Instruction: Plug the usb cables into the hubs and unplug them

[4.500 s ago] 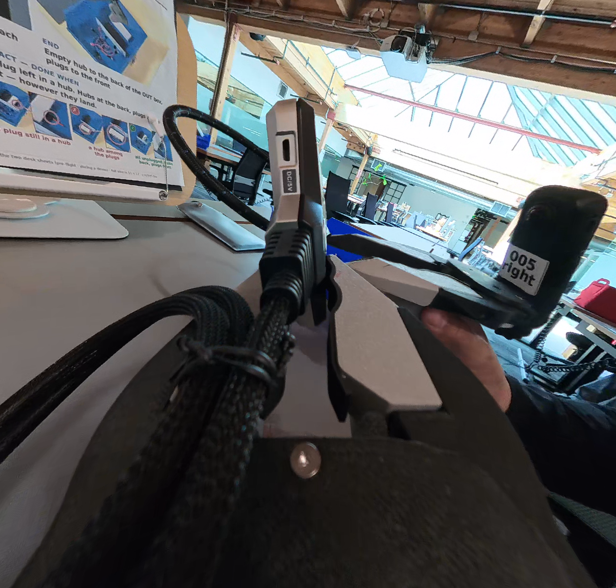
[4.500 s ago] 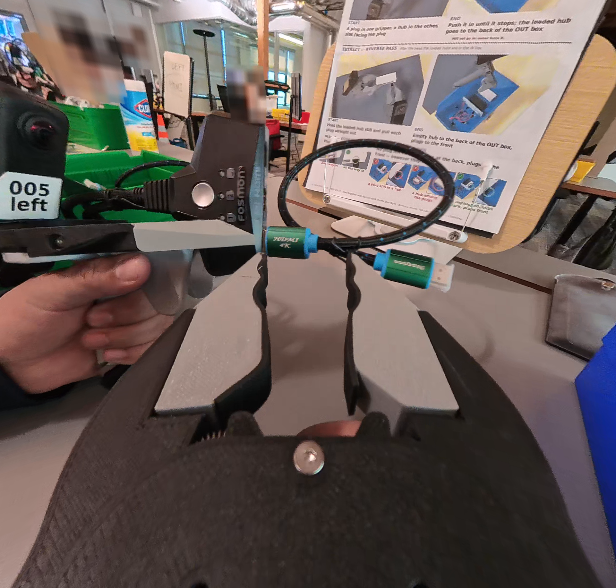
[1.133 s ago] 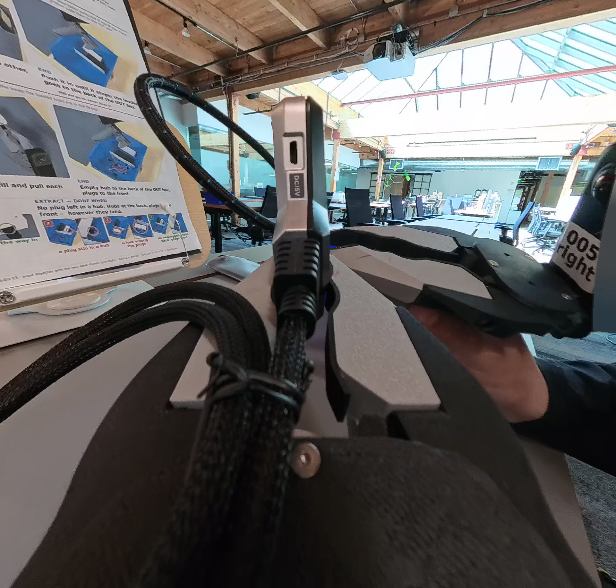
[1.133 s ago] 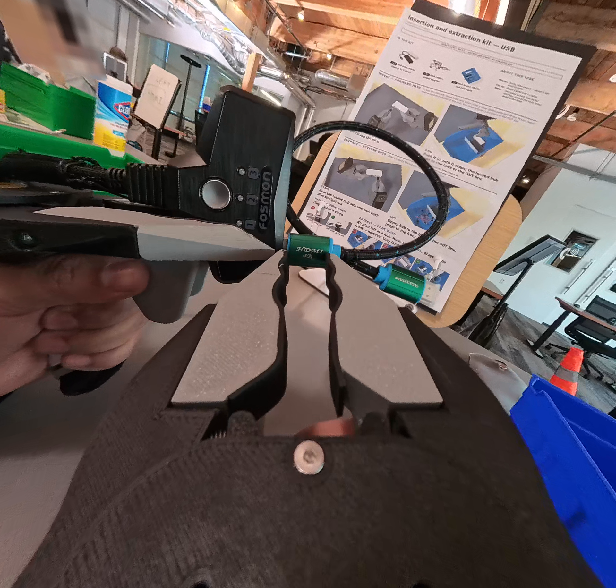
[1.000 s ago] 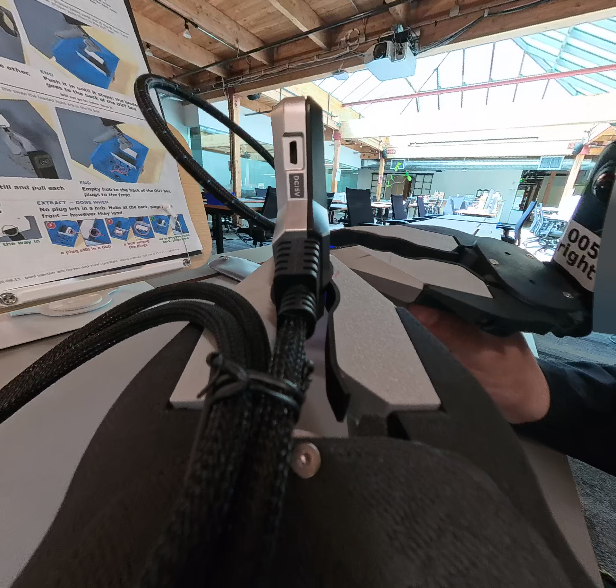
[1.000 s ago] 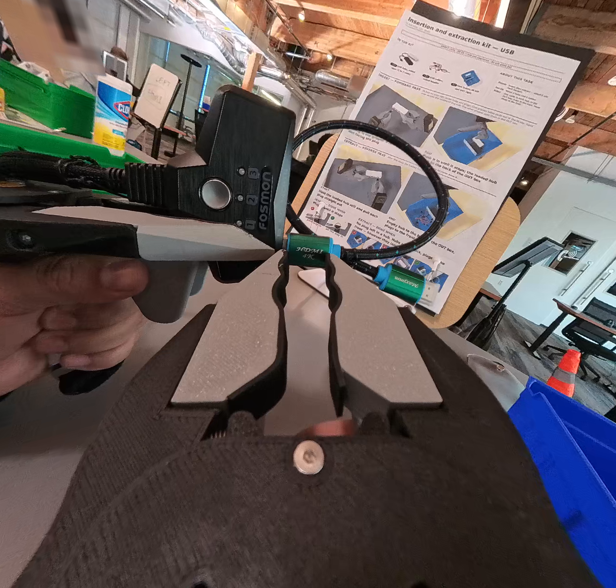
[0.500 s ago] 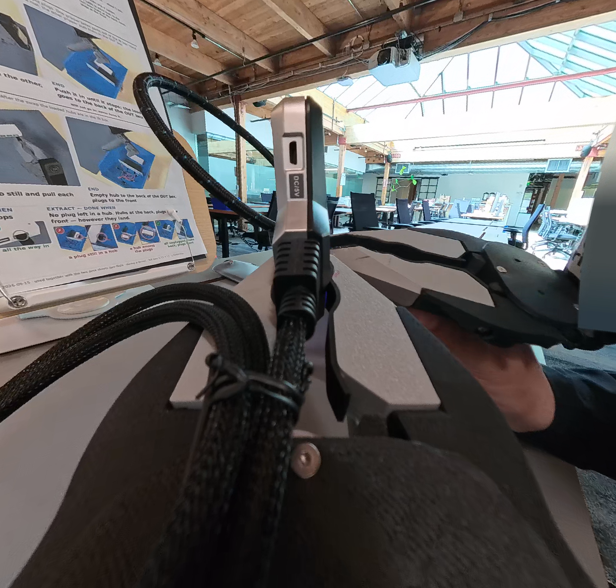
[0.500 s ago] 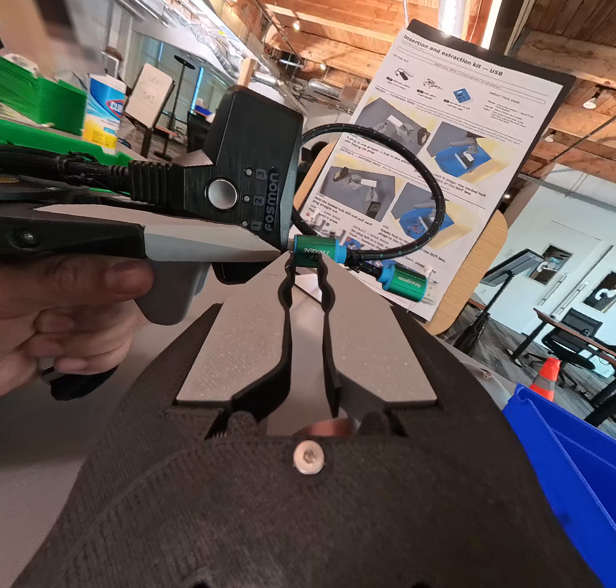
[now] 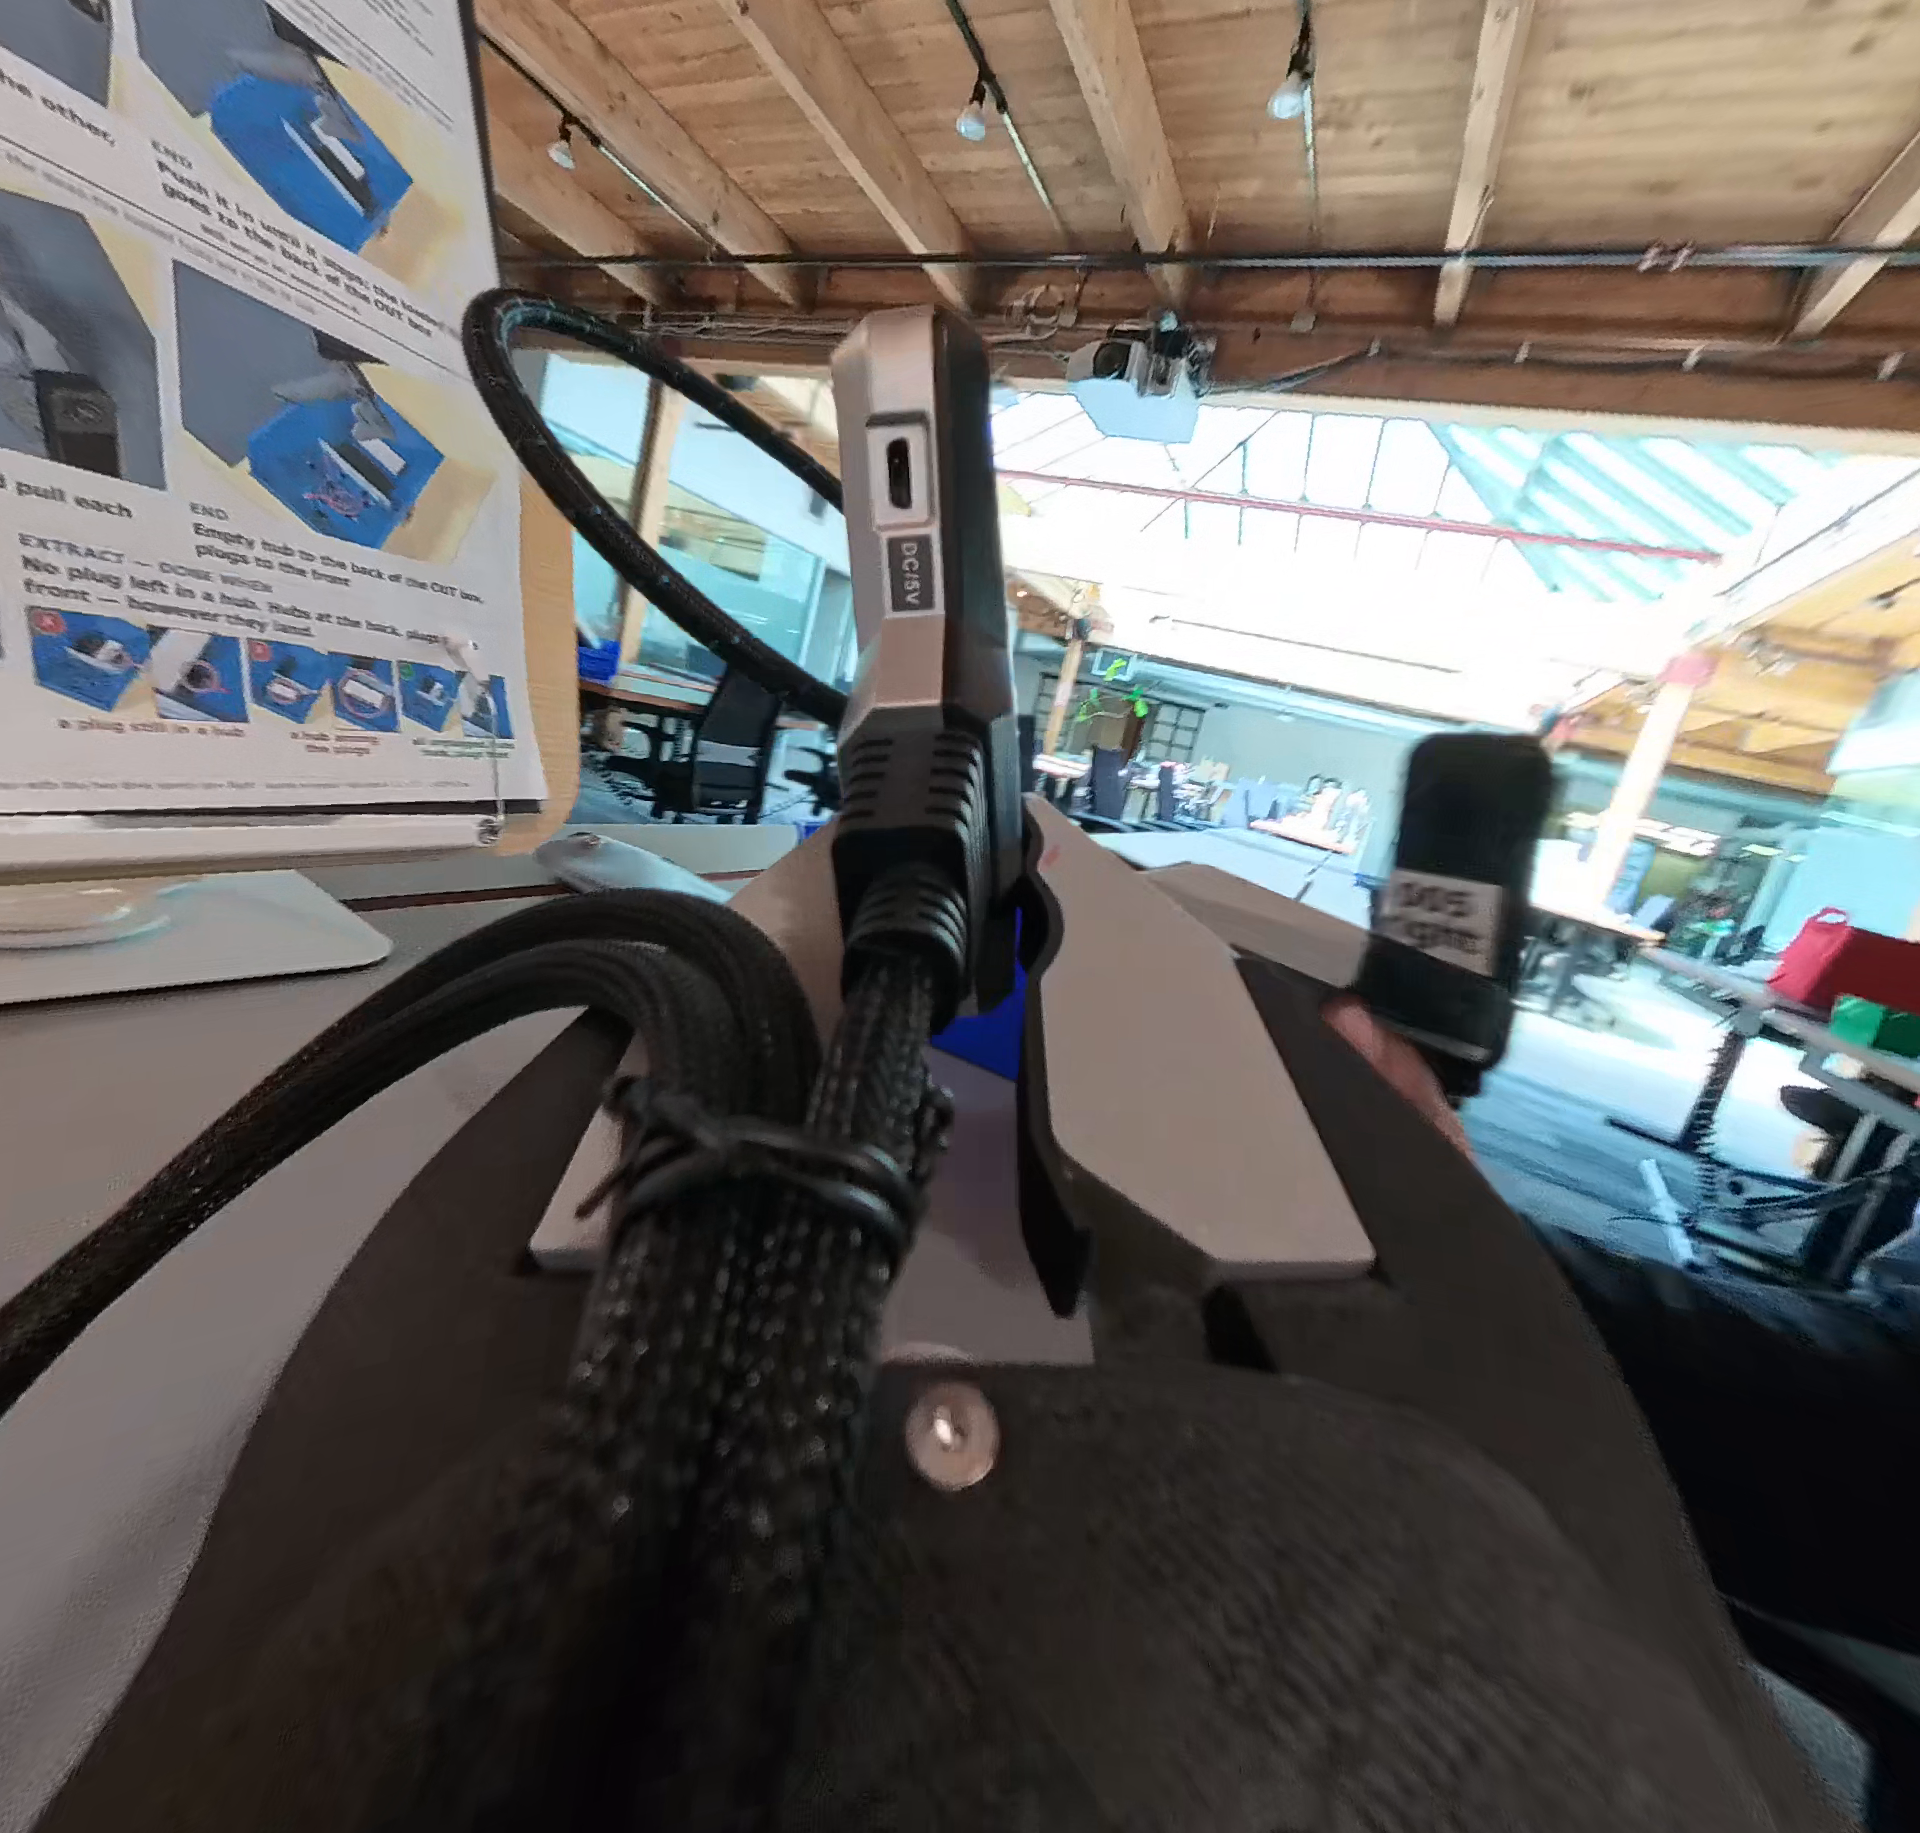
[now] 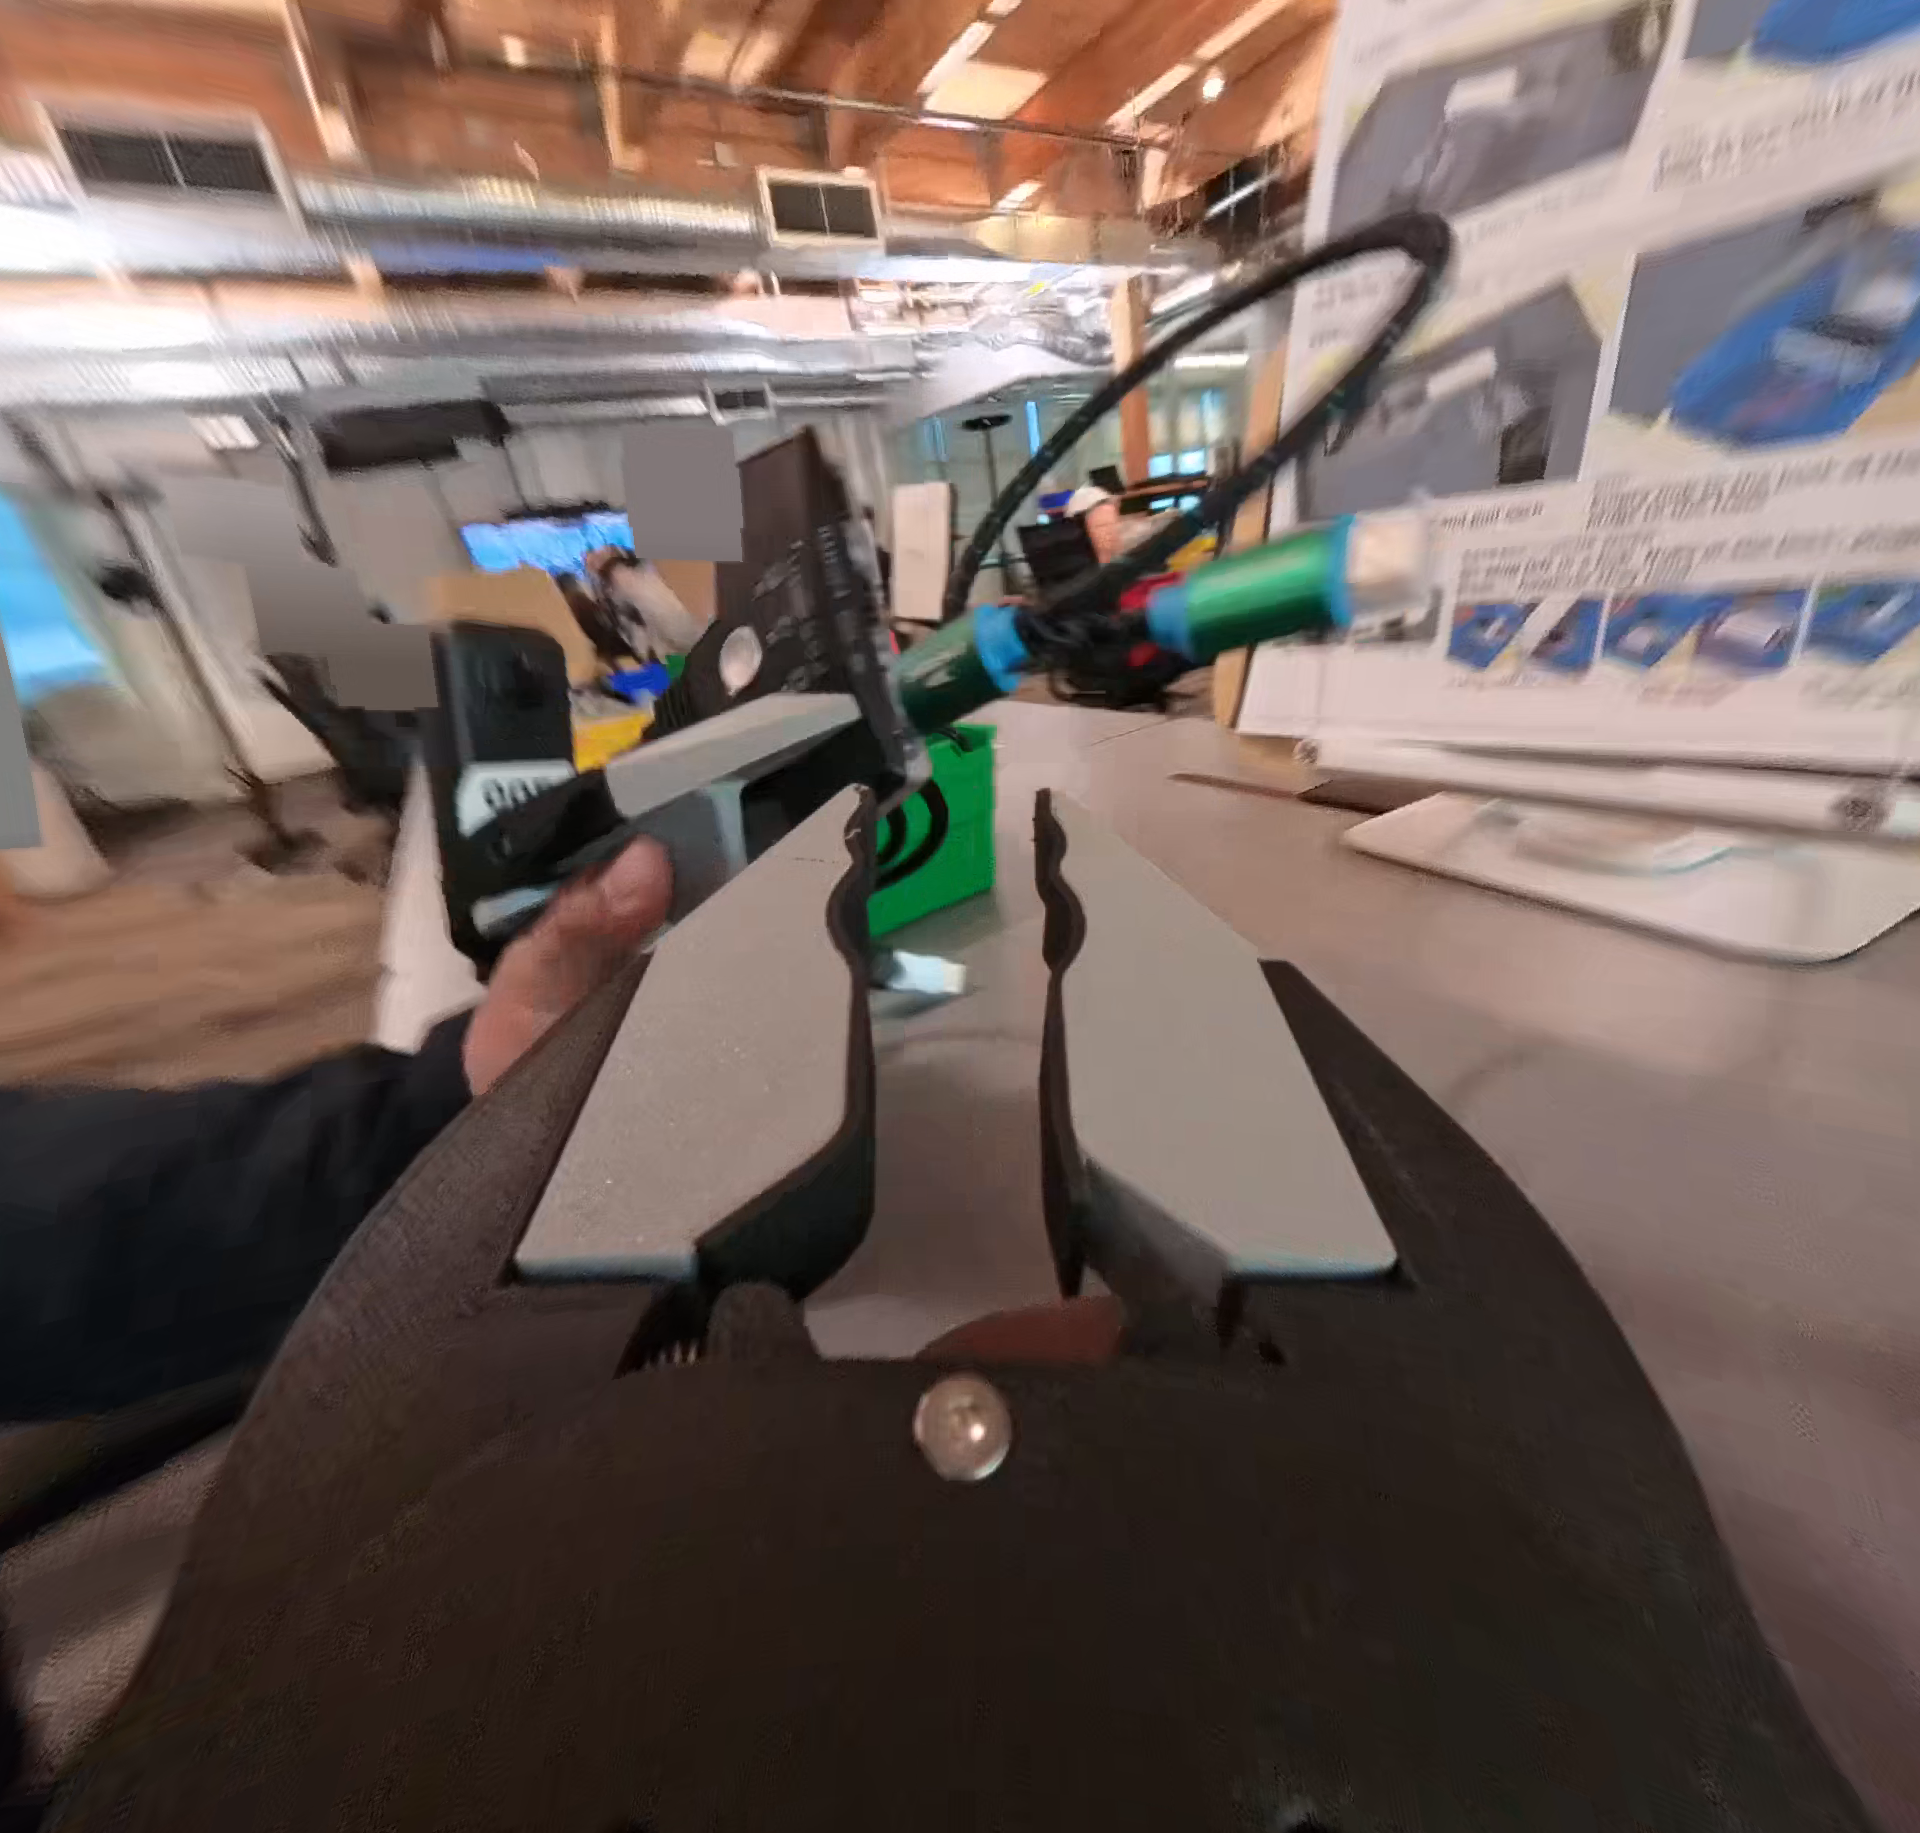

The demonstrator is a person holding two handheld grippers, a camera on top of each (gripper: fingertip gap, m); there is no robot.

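Observation:
My left gripper (image 9: 935, 879) is shut on a black and silver hub (image 9: 914, 557) and holds it upright above the grey table. The hub's tied bundle of black braided cables (image 9: 748, 1212) runs back over the gripper. My right gripper (image 10: 951, 817) is open and empty, a short way from the hub (image 10: 810, 578). A green plug (image 10: 940, 677) sits in the hub's side. Its black cable loop (image 10: 1299, 349) curves up to a second, free green plug (image 10: 1247, 599). A hand (image 10: 582, 931) holds the left gripper.
A printed instruction poster on a white stand (image 10: 1662, 329) stands at the table's back; it also shows in the left wrist view (image 9: 239, 381). A green bin (image 10: 935, 848) sits beyond my right fingertips. A blue bin (image 9: 977, 1025) shows behind the left fingers. Spacing between my two grippers at the tips: around 4 cm.
My right gripper has let go of the green plug, opened and drawn away from the hub. The plug stays in the hub. The left gripper still holds the hub.

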